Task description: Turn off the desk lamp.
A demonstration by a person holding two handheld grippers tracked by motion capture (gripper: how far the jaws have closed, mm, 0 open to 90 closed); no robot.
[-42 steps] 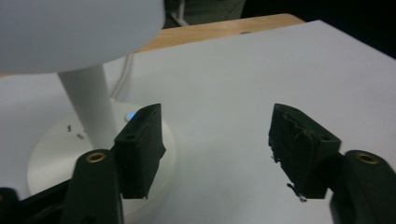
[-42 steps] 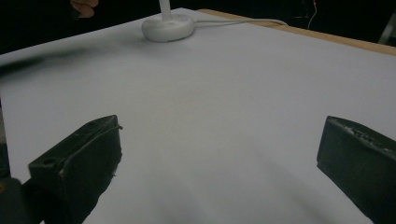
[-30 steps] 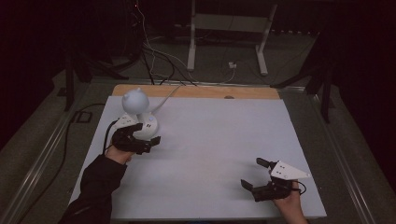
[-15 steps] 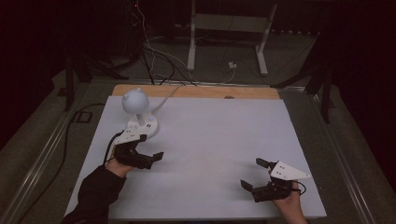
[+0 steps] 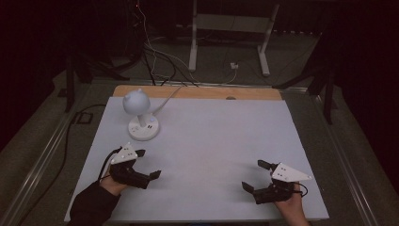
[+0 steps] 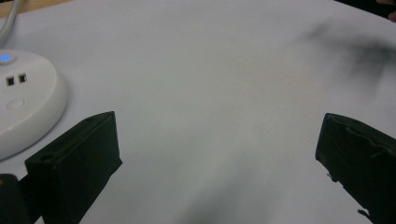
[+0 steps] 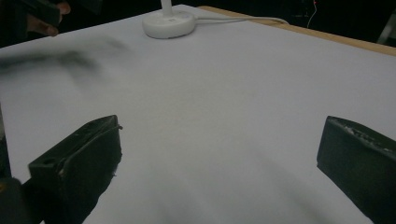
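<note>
- While I watch from the high view, my left tongs (image 5: 148, 164) sit low over the near-left part of the white rectangular surface (image 5: 211, 141), jaws spread wide with nothing between them.
- From the left tongs' own view the two black jaws stand far apart, bare white surface between them.
- My right tongs (image 5: 254, 176) rest at the near-right of the surface, jaws likewise wide open and holding nothing; their own view shows the same bare gap.
- Nearest my left tongs is the small white desk lamp with a round dome head on a round base (image 5: 140, 117); it stands upright toward the far-left of the surface, beyond the left tongs and apart from them.
- Seen from the left tongs, the lamp's round white base (image 6: 23, 100) lies at the left edge, with a small blue light (image 6: 5, 58) and two dark square ports (image 6: 16, 80) on top.
- A white cable (image 5: 164, 97) runs from the lamp toward the far wooden edge strip (image 5: 197, 92).
- Seen from the right tongs, the lamp base (image 7: 168, 24) is well off across the surface.
</note>
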